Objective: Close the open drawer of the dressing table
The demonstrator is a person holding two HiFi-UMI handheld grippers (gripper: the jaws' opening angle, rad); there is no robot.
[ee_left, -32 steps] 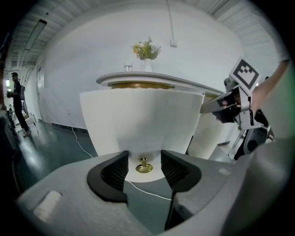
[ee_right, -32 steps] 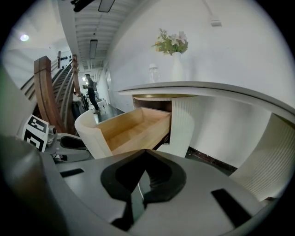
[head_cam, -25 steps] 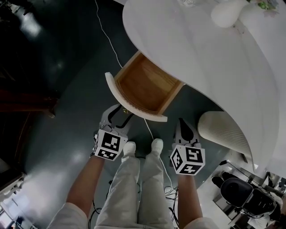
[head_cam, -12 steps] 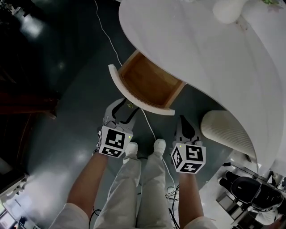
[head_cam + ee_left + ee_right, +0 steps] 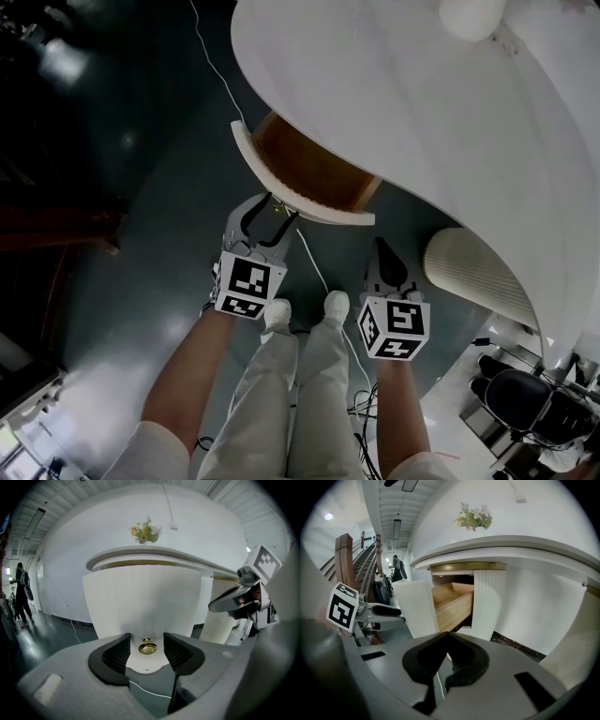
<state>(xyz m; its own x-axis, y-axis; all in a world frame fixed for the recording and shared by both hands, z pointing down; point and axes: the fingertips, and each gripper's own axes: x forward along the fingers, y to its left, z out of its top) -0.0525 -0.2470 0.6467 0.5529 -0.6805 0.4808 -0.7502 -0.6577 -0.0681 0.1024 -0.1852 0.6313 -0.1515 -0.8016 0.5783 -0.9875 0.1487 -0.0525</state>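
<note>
Under the dressing table's (image 5: pixel 422 112) curved front edge, we hold our left gripper (image 5: pixel 270 212) with jaws apart either side of the brass knob (image 5: pixel 147 648) on the partly open drawer (image 5: pixel 314 173), our right gripper (image 5: pixel 384 251) pinched together, empty, just beside.

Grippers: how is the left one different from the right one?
The left gripper has its fingers apart, the round gold knob of the white ribbed drawer front between them; the right gripper has its fingers together, holding nothing. The left gripper faces the drawer front; the right gripper sits off to its side. Both carry a black-and-white marker cube.
</note>
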